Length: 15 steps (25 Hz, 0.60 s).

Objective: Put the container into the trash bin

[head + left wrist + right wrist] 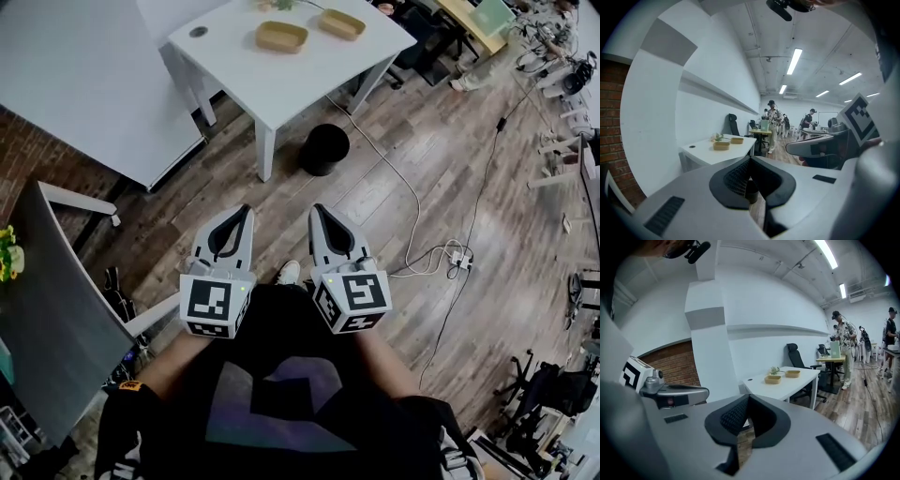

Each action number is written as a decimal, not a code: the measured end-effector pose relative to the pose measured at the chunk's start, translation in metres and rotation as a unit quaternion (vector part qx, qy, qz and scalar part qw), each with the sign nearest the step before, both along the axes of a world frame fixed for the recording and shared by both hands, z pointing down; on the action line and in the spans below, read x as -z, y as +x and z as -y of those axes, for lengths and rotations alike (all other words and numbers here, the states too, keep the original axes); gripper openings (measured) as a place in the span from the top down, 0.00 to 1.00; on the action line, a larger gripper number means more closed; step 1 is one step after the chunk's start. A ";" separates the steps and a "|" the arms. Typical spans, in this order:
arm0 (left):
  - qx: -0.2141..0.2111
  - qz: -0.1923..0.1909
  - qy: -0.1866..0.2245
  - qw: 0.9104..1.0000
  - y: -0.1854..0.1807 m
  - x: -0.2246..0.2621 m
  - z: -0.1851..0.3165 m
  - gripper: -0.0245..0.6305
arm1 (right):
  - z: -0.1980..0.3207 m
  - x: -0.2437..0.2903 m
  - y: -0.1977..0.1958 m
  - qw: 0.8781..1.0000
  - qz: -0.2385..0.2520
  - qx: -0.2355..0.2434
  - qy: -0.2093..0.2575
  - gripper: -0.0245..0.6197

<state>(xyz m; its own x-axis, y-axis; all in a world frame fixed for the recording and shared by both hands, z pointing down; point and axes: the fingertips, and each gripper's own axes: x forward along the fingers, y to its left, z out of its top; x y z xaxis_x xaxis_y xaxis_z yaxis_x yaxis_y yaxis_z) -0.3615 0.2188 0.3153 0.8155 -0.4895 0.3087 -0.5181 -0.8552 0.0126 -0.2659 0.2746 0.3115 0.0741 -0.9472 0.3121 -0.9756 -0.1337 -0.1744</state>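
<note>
Two shallow tan containers [281,37] [341,23] lie on a white table [281,84] ahead of me. The black trash bin [324,148] stands on the wood floor beside the table's front leg. My left gripper [246,210] and right gripper [319,210] are held side by side near my body, well short of the table. Both are shut with nothing in them. In the left gripper view the containers [721,146] [737,139] show beyond the shut jaws, and the bin [751,190] shows through their gap. The right gripper view shows the same containers [772,379] [792,373].
A white cable [403,178] runs across the floor to a power strip [457,255] on the right. A grey table [56,309] stands at my left and a white panel [84,75] at the upper left. People stand by far desks [774,126].
</note>
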 end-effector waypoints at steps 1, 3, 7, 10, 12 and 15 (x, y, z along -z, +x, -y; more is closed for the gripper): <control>0.000 0.002 0.001 1.000 0.007 0.000 -0.001 0.95 | -0.001 0.000 0.006 1.000 0.000 0.002 0.002 0.94; -0.002 0.007 0.003 1.000 0.019 0.000 -0.004 0.95 | -0.002 -0.001 0.018 1.000 0.000 0.006 0.004 0.94; -0.007 0.018 0.011 1.000 0.039 0.001 -0.007 0.95 | -0.002 -0.003 0.038 1.000 0.006 0.010 0.008 0.94; -0.009 0.026 0.012 1.000 0.048 -0.001 -0.004 0.95 | 0.000 -0.007 0.047 1.000 0.013 0.008 0.006 0.94; -0.012 0.031 0.009 0.999 0.052 -0.004 0.003 0.95 | 0.007 -0.013 0.050 1.000 0.016 0.007 0.000 0.94; -0.020 0.035 -0.001 0.999 0.056 -0.015 0.019 0.95 | 0.024 -0.022 0.051 1.000 0.018 0.007 -0.012 0.94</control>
